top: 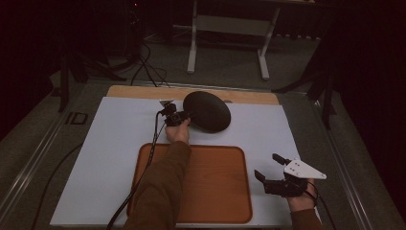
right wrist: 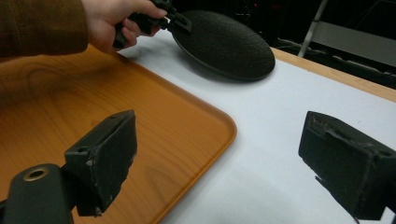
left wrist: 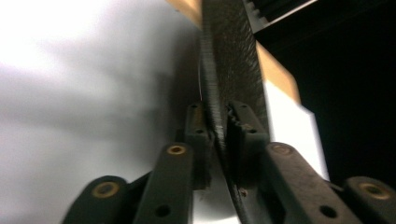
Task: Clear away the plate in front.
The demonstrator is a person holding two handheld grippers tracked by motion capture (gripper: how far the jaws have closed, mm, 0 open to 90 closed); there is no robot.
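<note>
Dim room, white table sheet: left gripper pinching a black dish's rim, tray waiting bare.

White sheet (top: 119, 143) covers the table, with an orange tray (top: 215, 191) at six o'clock and a black textured dish (top: 207, 111), lying upside down, at twelve o'clock beyond it. At the dish's nine o'clock edge the left gripper (top: 184, 118) has its jaws nearly together, pads clamped on the thin rim; the left gripper view shows the rim (left wrist: 219, 116) wedged between them. At four o'clock of the tray, the right gripper (top: 270, 167) hovers over the sheet with jaws spread wide, holding nothing. By my reading the grasp is made, while carrying the dish, likely toward the tray, is left to do.
</note>
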